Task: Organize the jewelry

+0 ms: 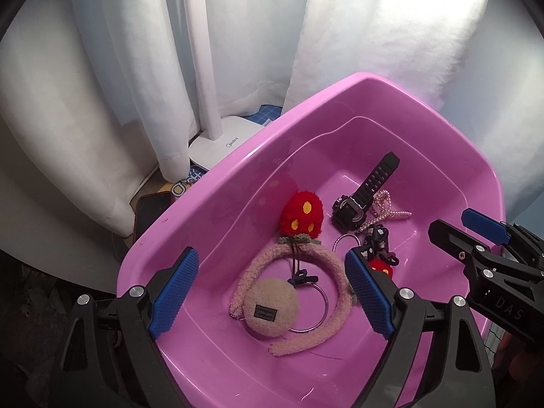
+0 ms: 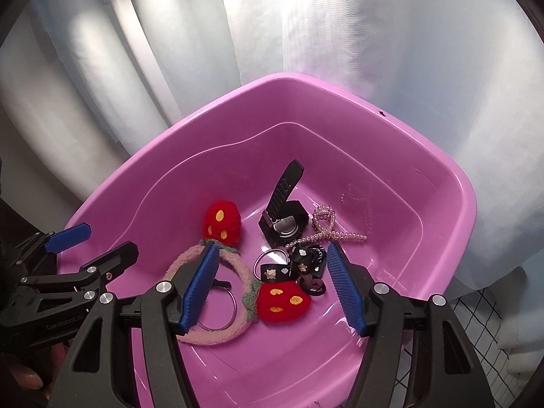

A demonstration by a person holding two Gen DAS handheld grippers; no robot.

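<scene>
Both claws, left (image 1: 272, 287) and right (image 2: 270, 284), gape empty; lamp base (image 1: 222, 142) reads "Midea".

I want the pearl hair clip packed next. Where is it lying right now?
The pearl hair clip lies in the pink basin, toward the right in both wrist views, just right of the black watch and behind the black keychain charms.
</scene>
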